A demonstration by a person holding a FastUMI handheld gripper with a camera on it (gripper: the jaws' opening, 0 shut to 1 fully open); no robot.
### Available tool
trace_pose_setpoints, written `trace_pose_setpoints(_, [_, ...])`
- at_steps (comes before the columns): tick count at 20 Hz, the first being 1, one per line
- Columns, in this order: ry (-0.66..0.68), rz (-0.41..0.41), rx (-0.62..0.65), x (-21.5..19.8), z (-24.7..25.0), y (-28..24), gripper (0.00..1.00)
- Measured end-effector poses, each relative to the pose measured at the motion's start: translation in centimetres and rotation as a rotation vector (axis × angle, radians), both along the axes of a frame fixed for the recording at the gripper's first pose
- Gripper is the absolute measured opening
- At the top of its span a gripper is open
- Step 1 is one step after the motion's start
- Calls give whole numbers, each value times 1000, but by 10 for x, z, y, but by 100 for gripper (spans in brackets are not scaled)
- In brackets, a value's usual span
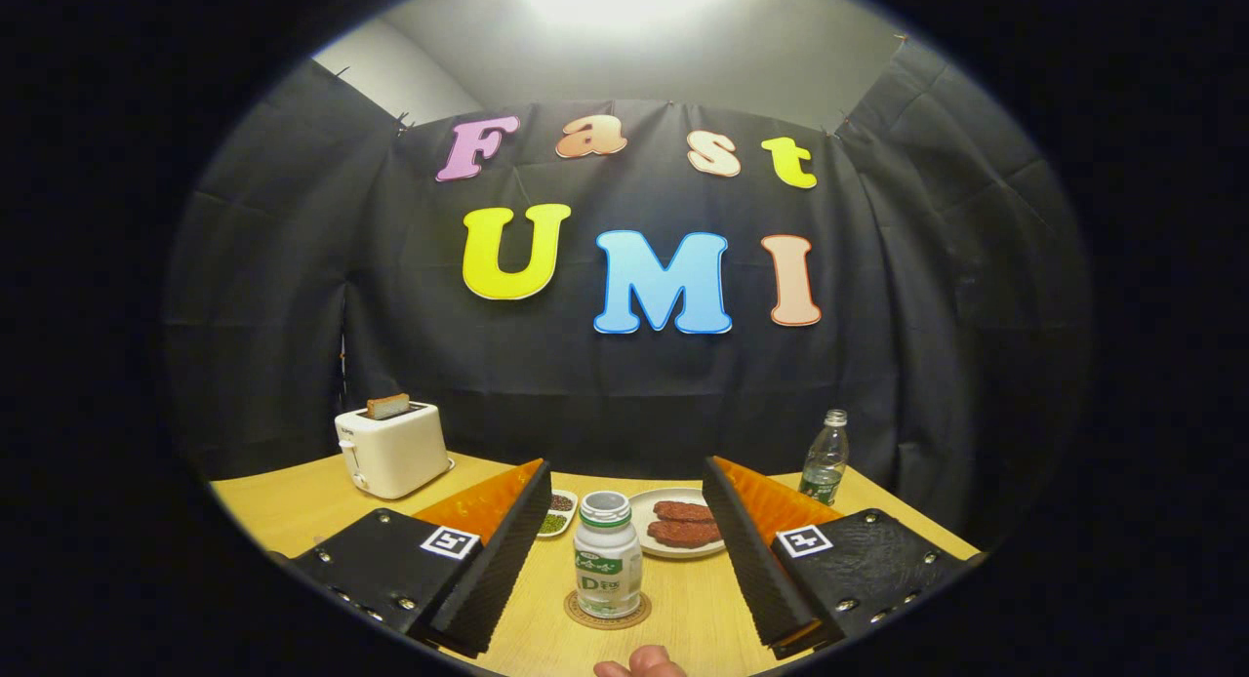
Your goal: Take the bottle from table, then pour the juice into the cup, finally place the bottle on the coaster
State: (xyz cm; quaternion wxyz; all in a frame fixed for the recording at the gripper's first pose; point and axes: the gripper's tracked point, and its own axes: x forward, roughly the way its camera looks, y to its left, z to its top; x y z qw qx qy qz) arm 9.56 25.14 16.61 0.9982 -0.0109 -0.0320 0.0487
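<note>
Clutter is sitting well behind your workpiece: a white toaster (392, 451) with a slice of toast (387, 406) poking out of its slot is standing at the left of the frame near the back edge of the wooden table (283, 506), a small dish of green and dark bits (555, 514) is peeking out beside your left finger (493, 560), a white plate (652, 506) carrying two brown patties (683, 523) is lying just beyond the centre, and a clear plastic bottle (825, 457) with a green label is standing upright toward the right, behind your right finger (749, 560). None of these is crowding the space between the fingers.

You are holding the gripper (610, 633) with its jaws spread wide, gripping nothing and touching nothing. The small white bottle (607, 555) with the green label is standing upright in the lower middle of the frame, between the two fingers with free room on either side. Its mouth is showing open, without a cap. It is resting squarely on the round cork coaster (608, 618), whose rim is showing around its base. A fingertip of a hand (639, 663) is showing at the bottom centre, just below the coaster.
</note>
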Motion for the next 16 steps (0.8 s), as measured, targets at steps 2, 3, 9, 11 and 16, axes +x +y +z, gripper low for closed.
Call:
trace_pose_setpoints(2, [5,-6,0,-8,4,-7,95])
trace_pose_setpoints(3, [6,-5,0,-12,5,-11,95])
trace_pose_setpoints(9, [-11,-22,2,-35,17,-34,95])
trace_pose_setpoints(11, [-22,-19,-3,-43,16,-42,95])
trace_pose_setpoints(16, [-20,-22,-8,-57,5,-65,95])
